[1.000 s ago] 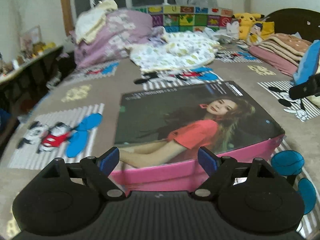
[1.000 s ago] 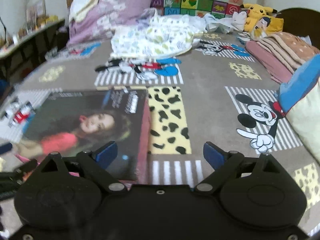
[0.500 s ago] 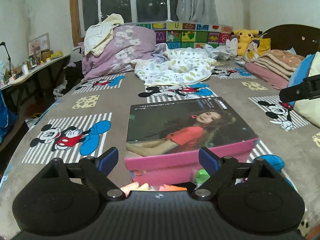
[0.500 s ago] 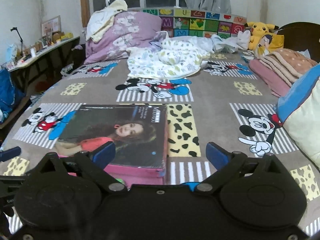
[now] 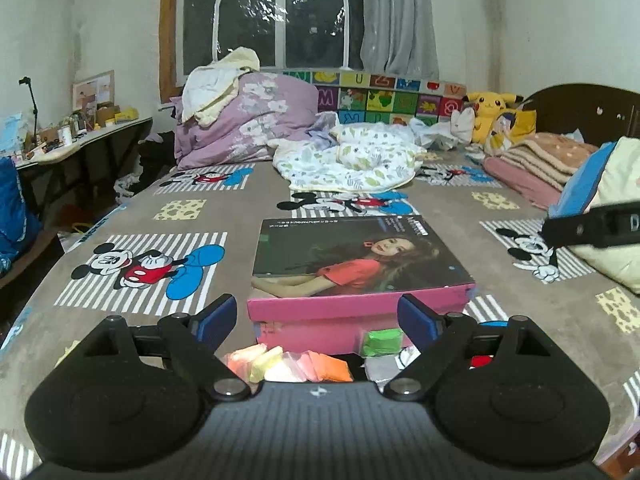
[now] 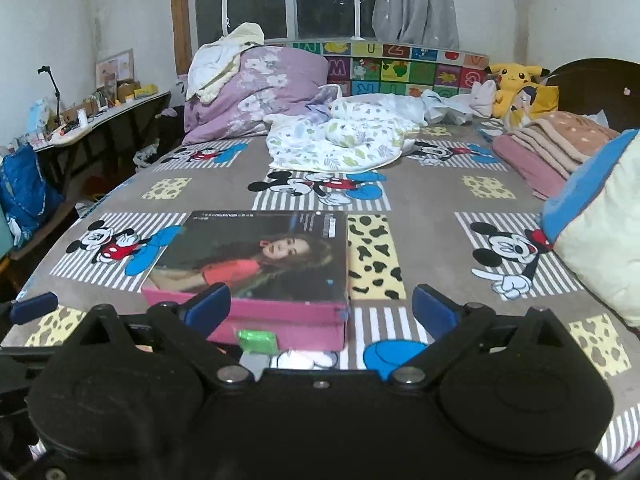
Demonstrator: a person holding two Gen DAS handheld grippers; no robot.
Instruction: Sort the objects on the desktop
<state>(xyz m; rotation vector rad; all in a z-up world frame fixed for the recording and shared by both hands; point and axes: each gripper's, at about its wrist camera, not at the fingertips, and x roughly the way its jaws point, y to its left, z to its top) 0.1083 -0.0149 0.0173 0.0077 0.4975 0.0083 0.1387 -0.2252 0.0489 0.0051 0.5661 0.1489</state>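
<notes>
Right in front of both grippers sits a pink cardboard box (image 5: 360, 312), its flat glossy lid (image 5: 352, 256) printed with a woman in an orange top, resting on the soft bed cover (image 5: 240, 208) patterned with cartoon mice and grey stripes. Along the box's near side lie small squashy packets, a row in pale pink, yellow and orange (image 5: 288, 364) and one bright green packet (image 5: 382, 340) just beside the box wall; the green one (image 6: 258, 340) shows from the right view too, touching the pink wall. Both the left gripper (image 5: 316, 316) and the right gripper (image 6: 320, 308) have their blue-padded fingers spread wide, gripping nothing. Farther back a rumpled leaf-print quilt (image 5: 348, 160) and a bulky lilac flowered bundle (image 5: 244, 120) crowd the bed's far end, a yellow plush toy (image 5: 490, 112) sits by the dark headboard, and folded pink blankets (image 5: 532, 168) and a cream pillow (image 6: 600, 240) line the right edge.
</notes>
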